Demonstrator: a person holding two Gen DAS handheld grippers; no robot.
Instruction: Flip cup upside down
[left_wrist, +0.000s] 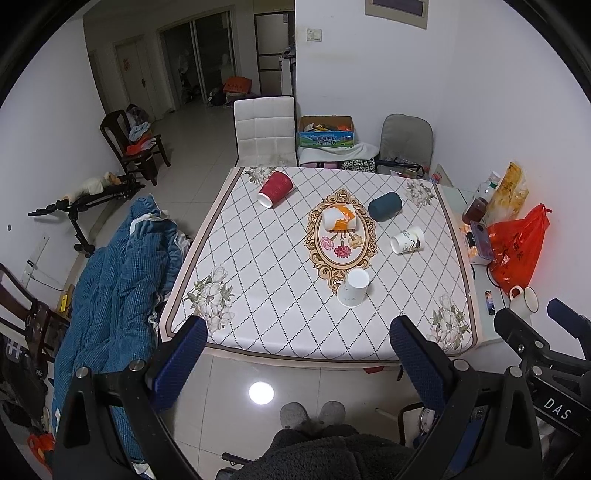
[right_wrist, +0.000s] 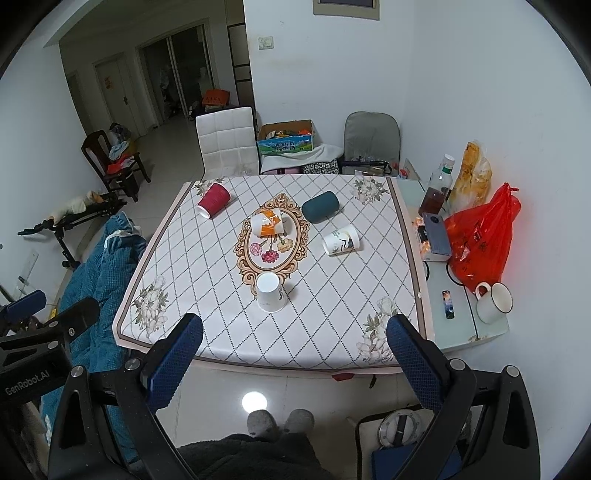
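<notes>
both the left claw (left_wrist: 298, 354) and the right claw (right_wrist: 294, 350) hang wide open, holding nothing, near the bench (right_wrist: 332, 332) edge, and the white cup (right_wrist: 270, 292) stands up tall just ahead, about as near to each.

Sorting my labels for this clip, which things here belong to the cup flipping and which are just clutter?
Job:
red cup, lying
orange-patterned cup, lying
teal cup, lying
bird-print cup, lying
plain white cup, already mouth-down

Clutter:
enamel mug
red bag
bottle
phone
</notes>
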